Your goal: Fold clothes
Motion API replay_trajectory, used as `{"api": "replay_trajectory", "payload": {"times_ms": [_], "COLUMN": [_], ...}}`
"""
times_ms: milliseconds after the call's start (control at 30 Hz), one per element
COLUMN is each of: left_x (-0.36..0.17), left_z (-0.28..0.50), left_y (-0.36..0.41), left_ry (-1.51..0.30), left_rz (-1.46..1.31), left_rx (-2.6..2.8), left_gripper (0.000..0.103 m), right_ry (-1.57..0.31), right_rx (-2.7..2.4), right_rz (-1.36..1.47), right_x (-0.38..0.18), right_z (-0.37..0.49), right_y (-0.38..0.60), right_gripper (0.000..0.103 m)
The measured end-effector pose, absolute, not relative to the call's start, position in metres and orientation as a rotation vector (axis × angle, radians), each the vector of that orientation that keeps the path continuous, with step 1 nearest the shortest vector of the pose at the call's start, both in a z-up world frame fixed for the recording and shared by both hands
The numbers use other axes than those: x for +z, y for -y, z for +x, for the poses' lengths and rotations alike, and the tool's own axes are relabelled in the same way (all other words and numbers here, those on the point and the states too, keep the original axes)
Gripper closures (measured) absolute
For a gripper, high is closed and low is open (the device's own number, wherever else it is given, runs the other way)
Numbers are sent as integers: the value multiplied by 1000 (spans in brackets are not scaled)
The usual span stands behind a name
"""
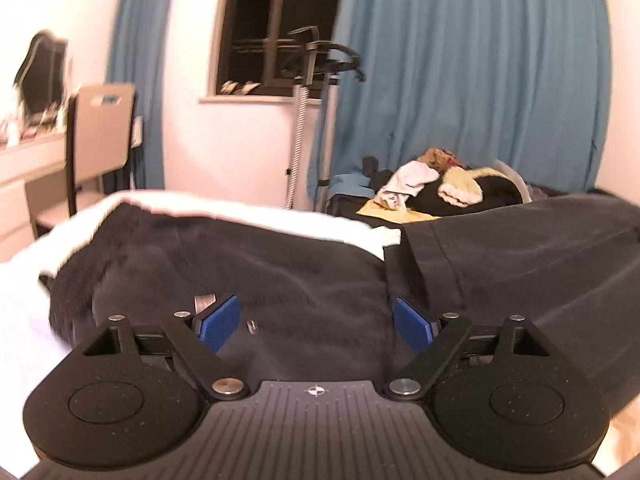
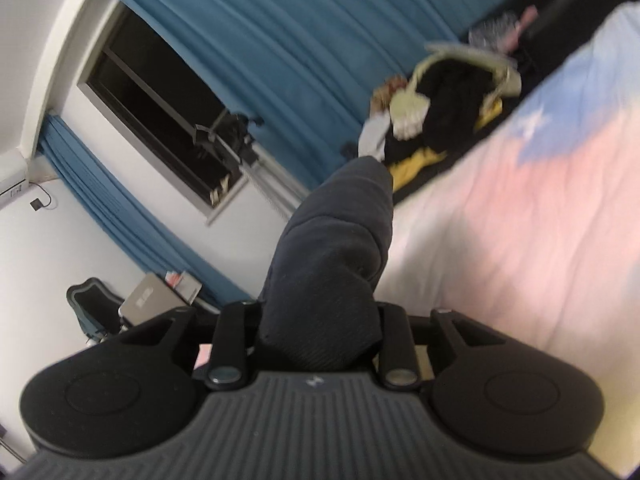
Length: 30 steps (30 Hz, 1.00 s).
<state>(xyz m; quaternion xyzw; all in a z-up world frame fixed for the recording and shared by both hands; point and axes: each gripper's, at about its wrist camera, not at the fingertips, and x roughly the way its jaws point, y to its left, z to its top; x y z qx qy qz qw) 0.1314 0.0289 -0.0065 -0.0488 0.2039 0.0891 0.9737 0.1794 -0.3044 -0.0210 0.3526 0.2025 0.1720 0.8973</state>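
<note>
Dark, soft cloth is what we are folding: a navy garment point(image 1: 304, 280) spread over the bed point(image 1: 24, 320), part fleecy, part smooth with a stitched hem. We judge it light and limp, so it will sag and slide wherever we do not hold it; hems, corners and seams look like the best places to pinch, since a grab at the middle would only bunch it up.

Our left gripper point(image 1: 316, 320) hangs just above the cloth with its blue pads point(image 1: 220, 326) wide apart and nothing between them. Our right gripper point(image 2: 318, 336) is clamped on a thick bunch of the same dark garment point(image 2: 332, 256), which rises between its jaws.

Only the left view shows how the garment lies on the bed, and that a pile of other clothes point(image 1: 436, 188) sits beyond it by the blue curtain point(image 1: 480, 80). Only the right view shows the grip itself and the pink and blue bedding point(image 2: 540, 208) beside it.
</note>
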Motion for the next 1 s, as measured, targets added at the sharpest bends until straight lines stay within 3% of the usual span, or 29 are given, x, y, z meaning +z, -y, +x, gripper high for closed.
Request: {"api": "replay_trajectory", "payload": {"times_ms": [467, 633, 1000], "left_x": [-62, -51, 20], "left_z": [222, 219, 118], "left_y": [210, 183, 47], "left_ry": [-620, -623, -508], "left_rz": [100, 60, 18], "left_rx": [-188, -252, -85], "left_gripper": [16, 16, 11], "right_ry": [-146, -191, -190], "right_rx": [44, 28, 4], "right_rz": [669, 716, 628], "right_x": [-15, -39, -35], "right_z": [144, 162, 159], "right_y": [420, 432, 401], "right_gripper": [74, 73, 71]}}
